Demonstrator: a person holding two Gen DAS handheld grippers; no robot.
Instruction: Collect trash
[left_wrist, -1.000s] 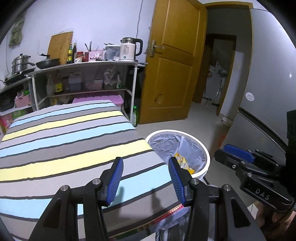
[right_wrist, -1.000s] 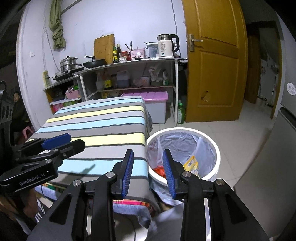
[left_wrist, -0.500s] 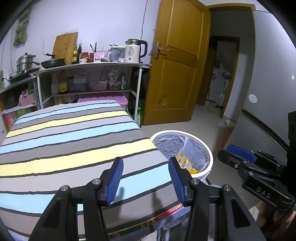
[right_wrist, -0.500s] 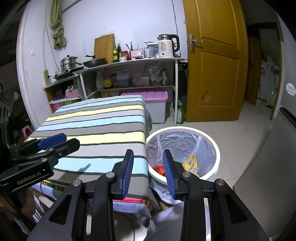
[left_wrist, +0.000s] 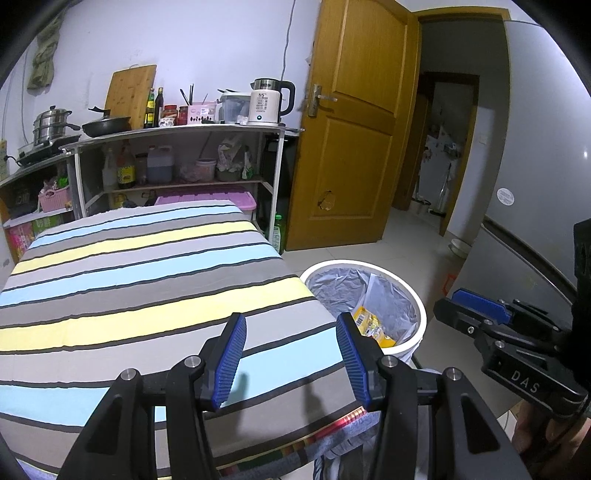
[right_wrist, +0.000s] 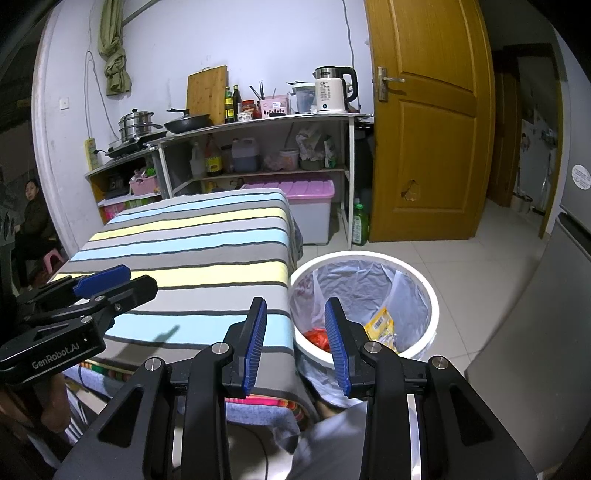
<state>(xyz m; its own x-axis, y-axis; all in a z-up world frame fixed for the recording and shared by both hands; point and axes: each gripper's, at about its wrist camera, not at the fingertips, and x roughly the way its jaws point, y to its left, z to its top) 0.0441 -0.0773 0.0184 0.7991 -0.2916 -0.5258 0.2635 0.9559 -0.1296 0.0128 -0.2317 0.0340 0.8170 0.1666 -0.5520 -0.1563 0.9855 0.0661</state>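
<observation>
A white trash bin (left_wrist: 419, 314) with a grey bag liner stands on the floor by the table's right edge. In it lie a yellow packet (left_wrist: 369, 325) and something red (right_wrist: 316, 338). My left gripper (left_wrist: 290, 332) hovers over the near end of the striped tablecloth (left_wrist: 129, 295), open and holding nothing. My right gripper (right_wrist: 295, 312) hangs over the table's corner beside the bin (right_wrist: 434, 306), jaws partly apart with nothing between them. Each gripper also shows in the other's view: the right gripper (left_wrist: 476, 306) and the left gripper (right_wrist: 103, 277). No loose trash shows on the cloth.
Behind the table a kitchen shelf (left_wrist: 177, 129) holds pots, bottles and a kettle (left_wrist: 267, 99). A pink-lidded storage box (right_wrist: 306, 192) sits under it. A wooden door (left_wrist: 354, 147) stands open and a grey fridge (right_wrist: 546, 314) is on the right. A person (right_wrist: 33, 218) sits at the far left.
</observation>
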